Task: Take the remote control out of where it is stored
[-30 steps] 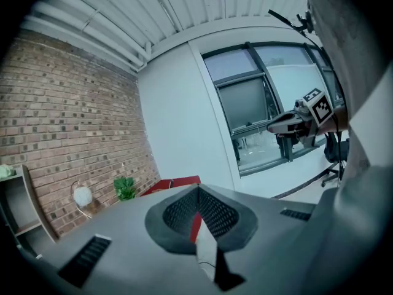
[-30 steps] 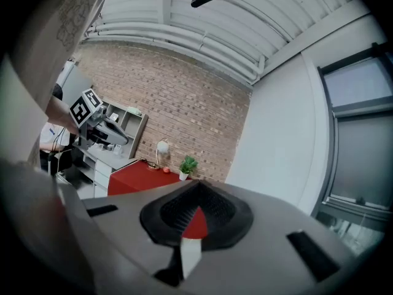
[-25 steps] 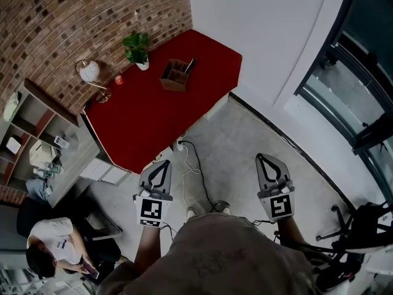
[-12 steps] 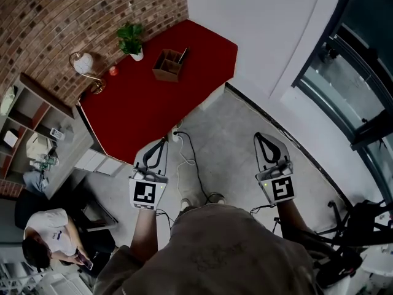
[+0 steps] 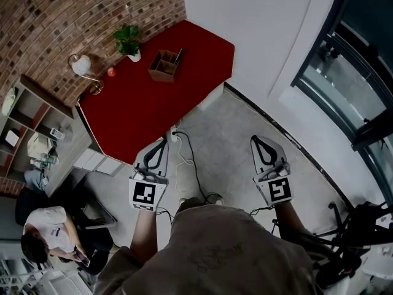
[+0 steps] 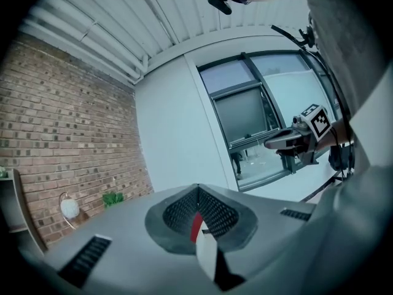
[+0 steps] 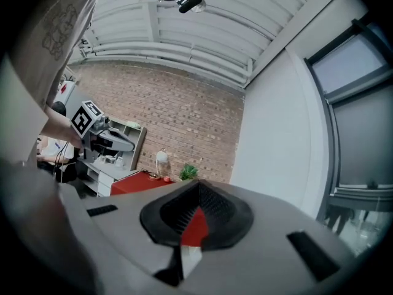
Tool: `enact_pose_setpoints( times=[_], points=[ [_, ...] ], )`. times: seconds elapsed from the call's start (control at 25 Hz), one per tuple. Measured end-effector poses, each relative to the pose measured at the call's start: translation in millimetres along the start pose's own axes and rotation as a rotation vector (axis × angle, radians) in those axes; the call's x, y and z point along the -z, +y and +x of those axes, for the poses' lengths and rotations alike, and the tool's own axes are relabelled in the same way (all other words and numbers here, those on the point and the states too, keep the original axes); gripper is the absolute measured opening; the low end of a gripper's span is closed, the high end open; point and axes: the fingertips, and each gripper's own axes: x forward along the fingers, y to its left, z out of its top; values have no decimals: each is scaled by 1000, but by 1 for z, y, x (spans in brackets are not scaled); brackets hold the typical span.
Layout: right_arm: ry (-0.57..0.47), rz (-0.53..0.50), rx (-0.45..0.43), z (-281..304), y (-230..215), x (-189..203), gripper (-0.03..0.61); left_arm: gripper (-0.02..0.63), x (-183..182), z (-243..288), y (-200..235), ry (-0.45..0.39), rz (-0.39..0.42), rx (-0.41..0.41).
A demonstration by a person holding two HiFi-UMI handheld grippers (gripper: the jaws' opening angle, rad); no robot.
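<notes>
Head view: I look steeply down on the left gripper (image 5: 164,142) and the right gripper (image 5: 255,139), both held out above a grey floor (image 5: 233,134). Each one's jaws come to a closed point, with nothing between them. Well ahead stands a red table (image 5: 141,112) against a brick wall (image 5: 73,11). On it sits a wooden box (image 5: 161,69) with a dark slim item standing in it – the remote control (image 5: 178,55), as far as I can tell. A potted plant (image 5: 127,40) and a lamp (image 5: 80,65) are near the table's far edge. A person (image 5: 46,235) sits at lower left.

Left gripper view: the jaws are pressed together and empty. The brick wall and a large window (image 6: 245,112) lie beyond.

Right gripper view: the jaws are closed tight, holding nothing – the red table is far off.
</notes>
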Motion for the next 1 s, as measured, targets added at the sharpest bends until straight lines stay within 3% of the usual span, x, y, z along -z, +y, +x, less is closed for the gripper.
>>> enact_pose_setpoints(
  times=[0.32, 0.76, 1.0],
  points=[
    [4, 15, -16, -1, -7, 13, 14, -2, 5, 0, -4, 41, 6, -17],
    [6, -13, 2, 33, -21, 28, 14, -2, 24, 32, 23, 40, 14, -22],
    [21, -22, 21, 65, -33, 31, 14, -2, 27, 65, 61, -13, -95, -28]
  ],
)
